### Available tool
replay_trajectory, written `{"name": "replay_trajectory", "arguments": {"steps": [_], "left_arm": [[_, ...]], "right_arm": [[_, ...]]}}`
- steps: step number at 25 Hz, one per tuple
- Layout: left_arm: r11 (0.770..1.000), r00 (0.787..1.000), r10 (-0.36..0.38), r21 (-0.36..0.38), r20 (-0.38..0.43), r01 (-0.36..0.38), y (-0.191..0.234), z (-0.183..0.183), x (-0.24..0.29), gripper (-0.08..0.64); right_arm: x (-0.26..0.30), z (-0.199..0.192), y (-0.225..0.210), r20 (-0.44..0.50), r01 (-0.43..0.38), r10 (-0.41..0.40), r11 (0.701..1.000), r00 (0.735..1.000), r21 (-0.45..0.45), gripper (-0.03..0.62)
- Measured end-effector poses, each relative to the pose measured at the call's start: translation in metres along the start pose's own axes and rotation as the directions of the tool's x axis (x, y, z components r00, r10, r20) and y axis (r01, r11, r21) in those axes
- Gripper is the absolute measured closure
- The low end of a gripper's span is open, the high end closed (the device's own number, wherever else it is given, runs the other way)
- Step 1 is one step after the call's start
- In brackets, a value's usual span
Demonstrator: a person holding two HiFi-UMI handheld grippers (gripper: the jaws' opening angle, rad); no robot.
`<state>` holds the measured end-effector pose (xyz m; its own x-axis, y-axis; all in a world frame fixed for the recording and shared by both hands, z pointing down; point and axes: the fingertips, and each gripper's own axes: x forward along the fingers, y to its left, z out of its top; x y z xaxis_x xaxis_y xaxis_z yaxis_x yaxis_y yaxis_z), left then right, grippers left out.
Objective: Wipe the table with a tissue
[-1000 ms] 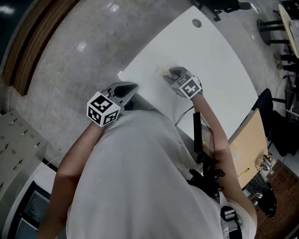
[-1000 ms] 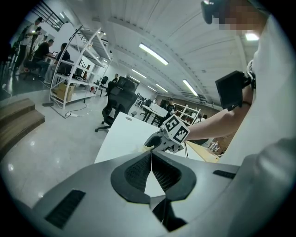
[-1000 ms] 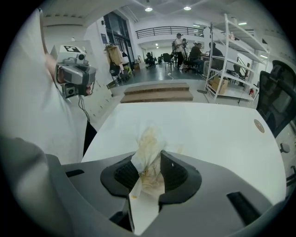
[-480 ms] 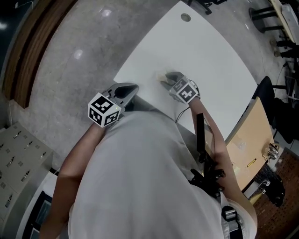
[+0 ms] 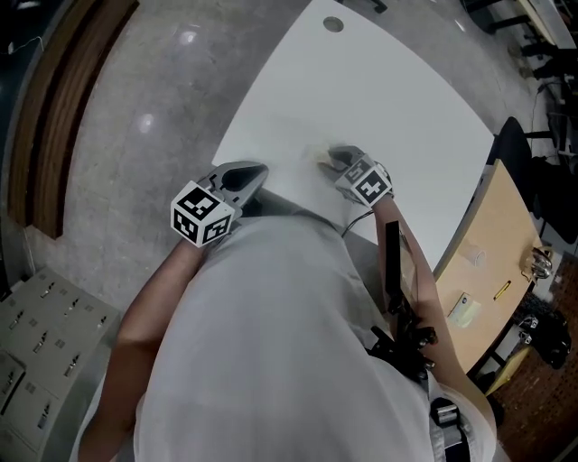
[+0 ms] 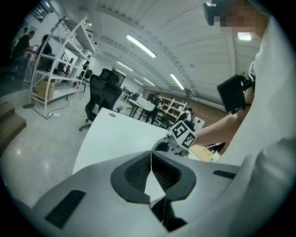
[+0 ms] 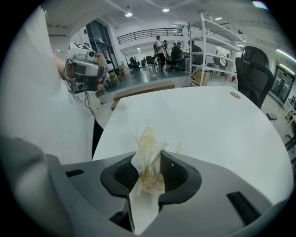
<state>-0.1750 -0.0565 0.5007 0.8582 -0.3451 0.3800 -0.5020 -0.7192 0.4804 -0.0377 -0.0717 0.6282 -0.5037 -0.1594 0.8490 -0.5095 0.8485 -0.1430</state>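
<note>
Right tongs (image 7: pixel 148 157) clamped on a crumpled tissue (image 7: pixel 147 147): jaws only partly closed, pads pressing the wad from both sides. Tissue is white w/ yellow-brown stains, sticks out past the jaw tips and a strip hangs back between the jaws. In head view the right tongs point steeply down at the white tabletop (image 5: pixel 388 99), near its front edge, tissue end down at the surface. Faint yellowish mark on the tabletop just right of the tissue, seen in the right gripper view.

Left tongs (image 6: pixel 151 155) closed, tips meeting, nothing between them. In head view they sit by the tabletop's near-left corner, well apart from the tissue; can't tell if they touch the edge. Marker cube (image 5: pixel 200 214) of the left tongs is towards the person, over the grey floor (image 5: pixel 153 108).

Round cable hole (image 5: pixel 333 24) at the tabletop's far end. Tan board (image 5: pixel 488 271) stands along the tabletop's right side. Bkgd in the right gripper view: black office chair (image 7: pixel 252 76) beyond the far right corner, white shelving rack (image 7: pixel 210 41) behind it, people (image 7: pixel 178 48) seated further off.
</note>
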Motion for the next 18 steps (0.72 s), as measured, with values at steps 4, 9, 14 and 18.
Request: {"name": "replay_trajectory", "arguments": {"steps": [4, 9, 14, 18], "left_arm": [[0.999, 0.999, -0.035, 0.017, -0.020, 0.035, -0.002, -0.001, 0.003, 0.552], [0.994, 0.994, -0.093, 0.047, -0.050, 0.095, -0.012, 0.001, 0.016, 0.552], [0.987, 0.987, -0.145, 0.065, -0.073, 0.150, -0.018, 0.001, 0.024, 0.552], [0.978, 0.978, -0.185, 0.077, -0.093, 0.192, -0.022, 0.002, 0.029, 0.552]], "right_arm": [[-0.012, -0.020, -0.005, -0.008, 0.040, -0.039, 0.998, 0.999, 0.055, 0.469], [-0.027, -0.045, -0.011, -0.023, 0.100, -0.098, 0.987, 0.995, 0.122, 0.469], [-0.039, -0.065, -0.014, -0.025, 0.172, -0.171, 0.959, 0.985, 0.225, 0.469], [-0.051, -0.082, -0.022, 0.008, 0.238, -0.261, 0.890, 0.965, 0.389, 0.469]]}}
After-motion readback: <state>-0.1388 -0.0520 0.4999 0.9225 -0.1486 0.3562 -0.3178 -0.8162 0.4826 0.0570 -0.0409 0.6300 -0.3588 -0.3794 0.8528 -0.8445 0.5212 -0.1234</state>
